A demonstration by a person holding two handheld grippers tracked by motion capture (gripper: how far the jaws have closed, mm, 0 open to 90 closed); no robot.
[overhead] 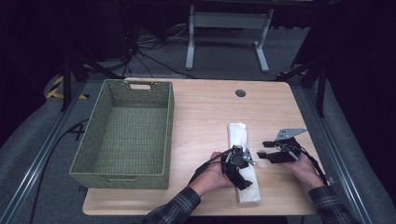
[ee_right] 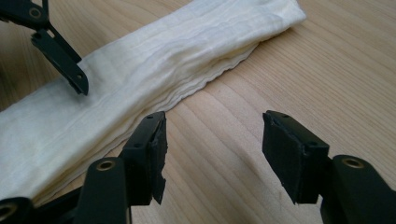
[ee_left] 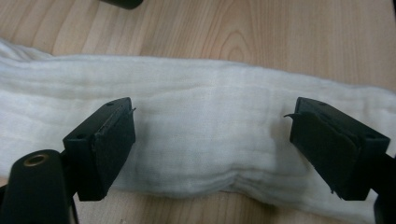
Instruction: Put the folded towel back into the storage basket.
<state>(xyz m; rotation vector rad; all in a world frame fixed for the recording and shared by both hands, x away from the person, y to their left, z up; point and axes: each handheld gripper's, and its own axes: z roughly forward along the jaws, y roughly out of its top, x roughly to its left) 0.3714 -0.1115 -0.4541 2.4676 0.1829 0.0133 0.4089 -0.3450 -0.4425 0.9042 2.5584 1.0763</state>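
Cloth: a white cloth (overhead: 243, 158), folded into a long narrow strip, is laid flat on the bench (overhead: 205, 112), to the right of the woven basket (overhead: 123, 135).
Left gripper: the left gripper (ee_left: 210, 140) is held over the strip's near half, its jaws spread wide with nothing pinched; the pads stand just above the cloth.
Right gripper: the right gripper (ee_right: 212, 154) is held just beside the strip's right edge, over bare wood, jaws parted and empty.
Step in hand: the folded strip is judged to be released and ready for the next fold or a lift.
Doing it well: all layers at the stacked edge should be caught together, both ends gripped evenly, and the strip lifted level so the fold is not shaken loose.
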